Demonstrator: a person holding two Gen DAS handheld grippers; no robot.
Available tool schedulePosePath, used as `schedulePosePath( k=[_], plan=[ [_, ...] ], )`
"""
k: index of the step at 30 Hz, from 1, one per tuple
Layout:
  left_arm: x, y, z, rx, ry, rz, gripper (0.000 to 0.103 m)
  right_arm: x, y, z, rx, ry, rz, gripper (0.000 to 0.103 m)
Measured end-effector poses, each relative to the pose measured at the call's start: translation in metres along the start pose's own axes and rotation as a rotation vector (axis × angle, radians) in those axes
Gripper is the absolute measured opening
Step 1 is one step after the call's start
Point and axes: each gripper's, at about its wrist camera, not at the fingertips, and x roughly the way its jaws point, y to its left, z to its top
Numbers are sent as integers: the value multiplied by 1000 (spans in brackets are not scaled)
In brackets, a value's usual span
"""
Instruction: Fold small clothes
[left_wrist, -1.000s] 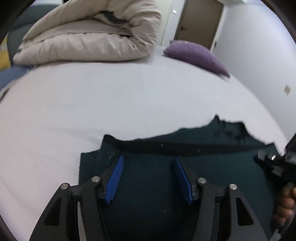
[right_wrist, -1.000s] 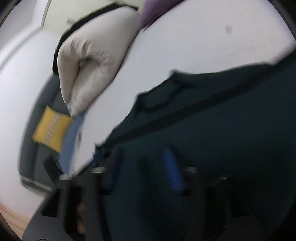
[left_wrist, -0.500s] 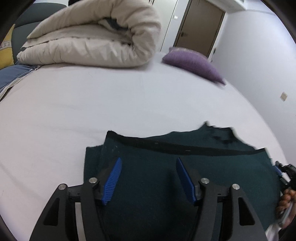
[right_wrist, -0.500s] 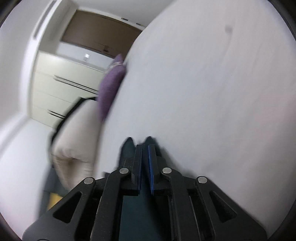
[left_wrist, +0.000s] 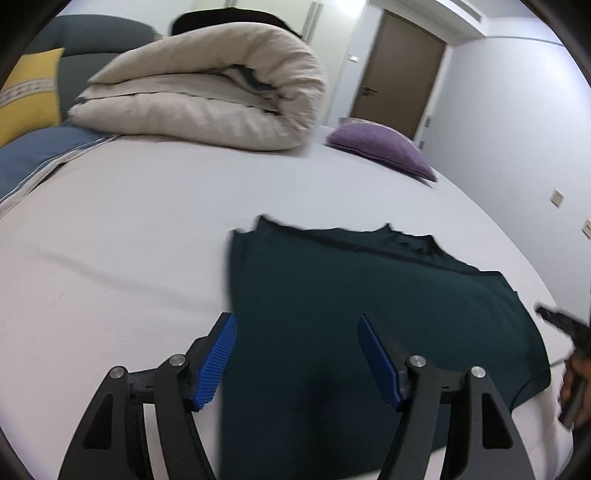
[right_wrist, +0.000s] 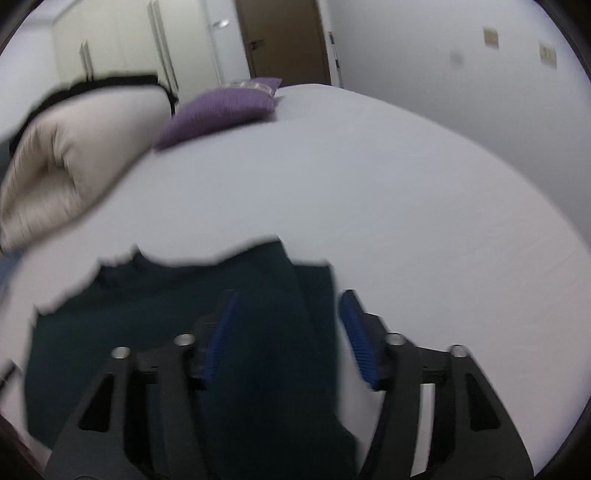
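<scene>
A dark green garment (left_wrist: 351, 288) lies flat and folded on the white bed sheet (left_wrist: 147, 229). My left gripper (left_wrist: 295, 321) hovers over its near left part. The jaws are opening, and the blue pads (left_wrist: 218, 354) press on nothing. In the right wrist view the same garment (right_wrist: 147, 314) fills the lower left. My right gripper (right_wrist: 289, 299) hangs above its right edge. Its jaws are opening too, with cloth below them but not pinched. That gripper's tip (left_wrist: 565, 325) and the hand (left_wrist: 576, 384) holding it show at the right edge of the left wrist view.
A rolled beige duvet (left_wrist: 207, 96) and a purple pillow (left_wrist: 380, 147) lie at the far end of the bed. A yellow cushion (left_wrist: 29, 96) rests on a grey sofa at the left. A brown door (left_wrist: 395, 70) stands behind. Bare sheet surrounds the garment.
The left gripper has pulled back and leftward off the garment while its jaws widened. The right gripper swung round, rose, and went from shut to open. The garment now lies free.
</scene>
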Motion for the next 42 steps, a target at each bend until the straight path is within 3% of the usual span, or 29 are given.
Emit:
schedulePosePath(
  k=[2,6,9,10,12,19,23,31,37,42],
  plan=[
    [-5,12,-6,-25,3,31,71,-14,-11,-26,-19,28,-21,45],
    [-3,33,-16,-94,50,62,71,-41,-53,-85,48,79,61,45],
    [2,33,-25,-81,85,65,68,-46,-61,-119,43,103,109,44],
    [4,32,-27,-73,94,55,65,-43,-58,-117,28,98,119,40],
    [8,30,-28,-63,114,57,45,-49,-57,-121,4,98,135,34],
    [12,28,-28,-45,131,53,25,-75,-64,-119,-14,80,122,12],
    [11,23,-27,-11,140,63,11,-78,-67,-119,-23,93,122,6],
    [2,24,-19,46,148,51,8,-94,-85,-111,117,114,212,4],
    [17,31,-29,47,188,51,9,-76,-105,-135,223,177,246,4],
    [12,40,-25,-3,190,3,8,-81,-99,-130,195,168,225,4]
  ],
)
